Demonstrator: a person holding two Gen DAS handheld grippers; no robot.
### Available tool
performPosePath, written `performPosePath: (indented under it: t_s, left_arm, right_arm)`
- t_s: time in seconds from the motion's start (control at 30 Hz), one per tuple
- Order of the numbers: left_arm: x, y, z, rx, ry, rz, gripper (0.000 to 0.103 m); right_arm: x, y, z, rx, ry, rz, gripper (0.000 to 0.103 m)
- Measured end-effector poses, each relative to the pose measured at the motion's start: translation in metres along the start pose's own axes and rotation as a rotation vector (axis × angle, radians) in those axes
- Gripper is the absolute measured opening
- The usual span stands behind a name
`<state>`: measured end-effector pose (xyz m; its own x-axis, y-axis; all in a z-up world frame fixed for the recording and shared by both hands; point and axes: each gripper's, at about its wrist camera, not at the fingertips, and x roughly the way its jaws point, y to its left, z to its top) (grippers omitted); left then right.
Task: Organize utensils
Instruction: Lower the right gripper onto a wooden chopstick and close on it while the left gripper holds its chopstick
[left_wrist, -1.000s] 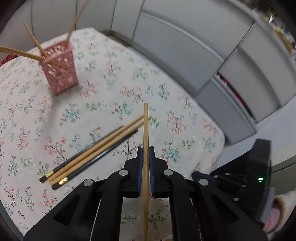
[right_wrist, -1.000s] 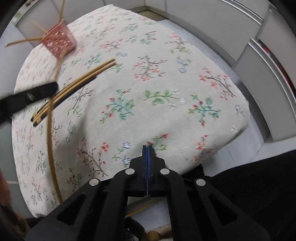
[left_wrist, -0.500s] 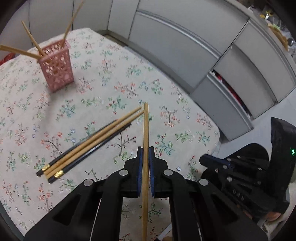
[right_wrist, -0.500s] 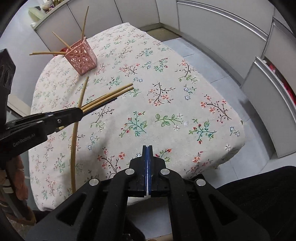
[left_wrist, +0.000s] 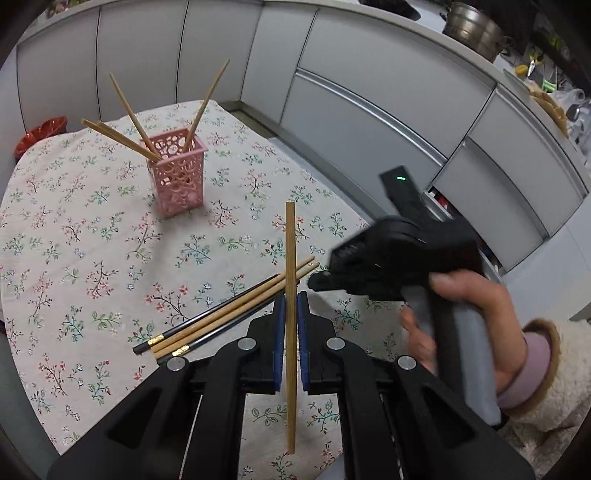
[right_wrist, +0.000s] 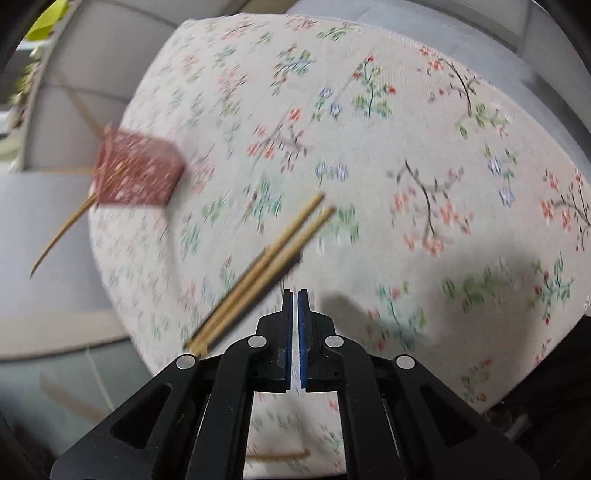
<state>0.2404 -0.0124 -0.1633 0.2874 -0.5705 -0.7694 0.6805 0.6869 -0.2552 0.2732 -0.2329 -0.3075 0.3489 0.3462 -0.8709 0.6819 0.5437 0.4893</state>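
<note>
- No text, label, brand name or number can be read in either view.
- The only sign is a small green indicator light (left_wrist: 401, 178), lit on the top face of the black handheld right gripper body (left_wrist: 402, 258) as seen from the left wrist view; no lettering shows beside it.
- The right wrist view is motion-blurred, and nothing written can be made out in it.
</note>
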Motion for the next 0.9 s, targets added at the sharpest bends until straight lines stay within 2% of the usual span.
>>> performPosePath:
  t_s: [0.2,0.33,0.6,0.7,0.77,0.9]
  left_arm:
    - [-0.005,0.006,0.001,-0.011,-0.024,-0.013,0.007]
    - [-0.007,0.011,0.002,-0.031,-0.033,-0.018,0.007]
    - [-0.008,0.016,0.004,-0.053,-0.044,-0.019,0.007]
    - [-0.010,0.016,0.004,-0.062,-0.049,-0.019,0.007]
    - [-0.009,0.017,0.004,-0.067,-0.050,-0.019,0.007]
    - [-0.010,0.017,0.004,-0.068,-0.054,-0.021,0.007]
  right_arm:
    - [0.007,0.019,0.018,-0.013,-0.049,-0.073,0.003]
    - [0.015,0.012,0.030,0.014,-0.037,-0.135,0.003]
    - [0.020,0.018,0.034,0.018,-0.037,-0.167,0.003]
    - [0.025,0.022,0.033,0.024,-0.012,-0.179,0.003]
    - [0.030,0.018,0.030,0.053,0.024,-0.162,0.009]
    - [0.032,0.018,0.032,0.093,0.013,-0.160,0.010]
